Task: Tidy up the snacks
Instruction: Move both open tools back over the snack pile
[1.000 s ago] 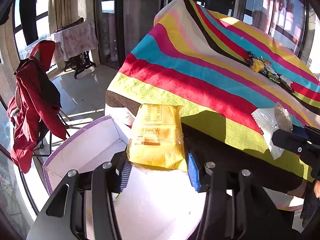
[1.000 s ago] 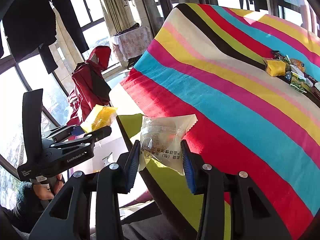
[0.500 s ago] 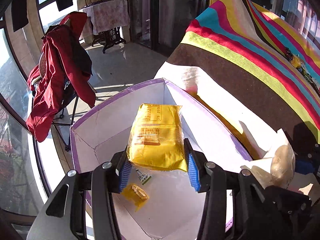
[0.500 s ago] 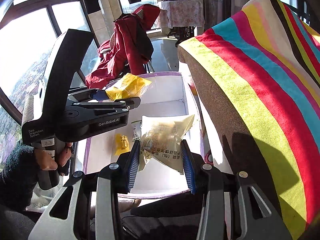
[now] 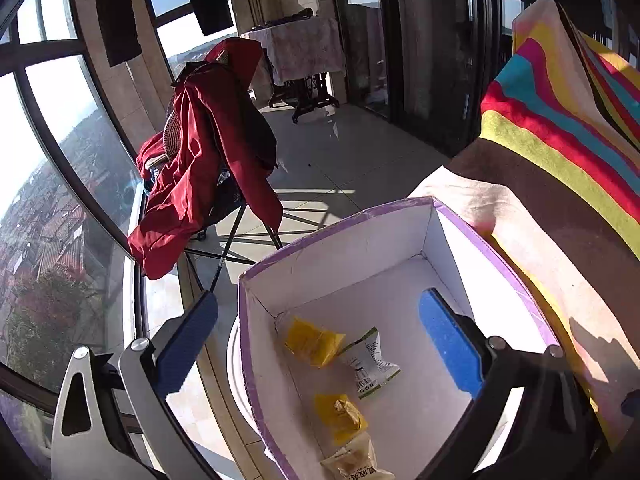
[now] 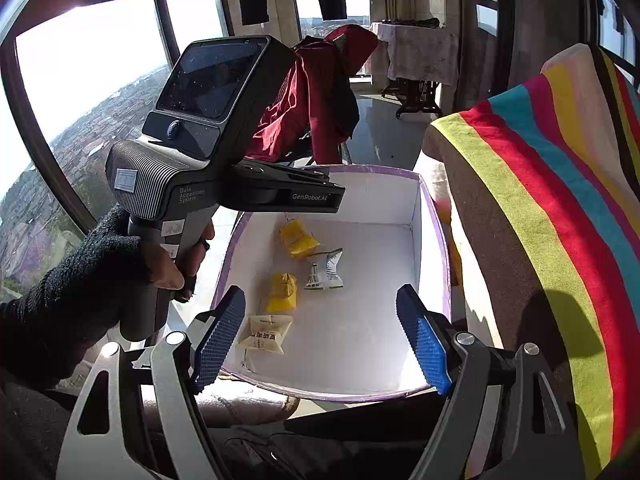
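The right gripper hangs over the near edge of a white box with a purple rim, its blue-padded jaws spread wide with nothing between them. On the box floor lie four snack packets: a yellow one farthest, a white one just right of it, another yellow one nearer, and a cream one nearest. To the left, the left gripper reaches over the box's far left corner. A striped cloth covers the surface on the right.

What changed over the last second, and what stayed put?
Both grippers opened: the left gripper dropped its yellow snack packet and the right gripper its clear cream packet into the purple-rimmed white box. The small yellow packet in the box stayed put.
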`<state>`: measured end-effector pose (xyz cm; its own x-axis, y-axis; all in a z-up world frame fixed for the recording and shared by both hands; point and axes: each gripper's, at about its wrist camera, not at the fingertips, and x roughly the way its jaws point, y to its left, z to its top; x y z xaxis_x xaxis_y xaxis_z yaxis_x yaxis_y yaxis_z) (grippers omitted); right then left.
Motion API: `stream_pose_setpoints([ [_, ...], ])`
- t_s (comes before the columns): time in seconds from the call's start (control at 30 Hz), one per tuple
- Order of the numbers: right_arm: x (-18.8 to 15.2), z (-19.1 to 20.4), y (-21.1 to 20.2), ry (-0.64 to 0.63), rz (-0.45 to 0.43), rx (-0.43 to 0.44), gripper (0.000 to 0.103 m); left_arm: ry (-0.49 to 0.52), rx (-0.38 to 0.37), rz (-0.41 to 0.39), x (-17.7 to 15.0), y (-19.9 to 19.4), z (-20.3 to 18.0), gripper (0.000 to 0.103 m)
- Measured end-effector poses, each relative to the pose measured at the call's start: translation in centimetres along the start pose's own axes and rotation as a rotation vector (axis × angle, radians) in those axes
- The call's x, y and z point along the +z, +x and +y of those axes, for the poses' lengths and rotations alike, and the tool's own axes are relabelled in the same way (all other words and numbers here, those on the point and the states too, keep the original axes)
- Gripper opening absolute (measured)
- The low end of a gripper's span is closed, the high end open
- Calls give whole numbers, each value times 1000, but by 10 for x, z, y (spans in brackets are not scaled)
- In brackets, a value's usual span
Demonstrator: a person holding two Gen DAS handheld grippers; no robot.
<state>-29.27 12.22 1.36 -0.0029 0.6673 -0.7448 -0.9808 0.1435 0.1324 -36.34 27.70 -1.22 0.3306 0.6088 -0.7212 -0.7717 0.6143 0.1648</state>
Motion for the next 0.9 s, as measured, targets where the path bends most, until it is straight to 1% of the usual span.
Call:
stream_pose_setpoints([
  [0.07,-4,-13,-15,34,-30,-48,77,36,-46,-37,11,-9,-21,101],
  [0.17,-12,-42,-41,96,-83,-128,77,110,-158,-77,27,-23,-63,101],
  [0.27,-24,-73,-79,178,-154,-212,83,198,-289,-100,41,-40,-110,101],
  [0.33,-34,-96,-105,246,-201,-268,86,236,-383,-108,52,-50,-141,101],
  [0.43,-53,-134,-141,364,-257,-367,87,289,-528,-111,71,-68,-193,101],
  [0.53,-76,-177,-165,514,-272,-469,87,345,-638,-124,92,-78,-253,101],
  [0.6,-93,-205,-179,613,-281,-494,87,379,-684,-103,102,-74,-294,101],
  [0.67,-104,-228,-184,672,-276,-508,87,395,-711,-51,113,-61,-329,101],
  [0.73,-110,-247,-191,664,-244,-553,87,392,-728,-8,123,-47,-356,101],
  [0.77,-110,-258,-190,645,-223,-564,87,388,-727,0,127,-40,-366,101],
  [0.87,-109,-294,-183,590,-152,-540,87,382,-720,33,136,-20,-387,101],
  [0.9,-112,-303,-181,572,-117,-554,87,372,-719,44,137,-14,-390,101],
])
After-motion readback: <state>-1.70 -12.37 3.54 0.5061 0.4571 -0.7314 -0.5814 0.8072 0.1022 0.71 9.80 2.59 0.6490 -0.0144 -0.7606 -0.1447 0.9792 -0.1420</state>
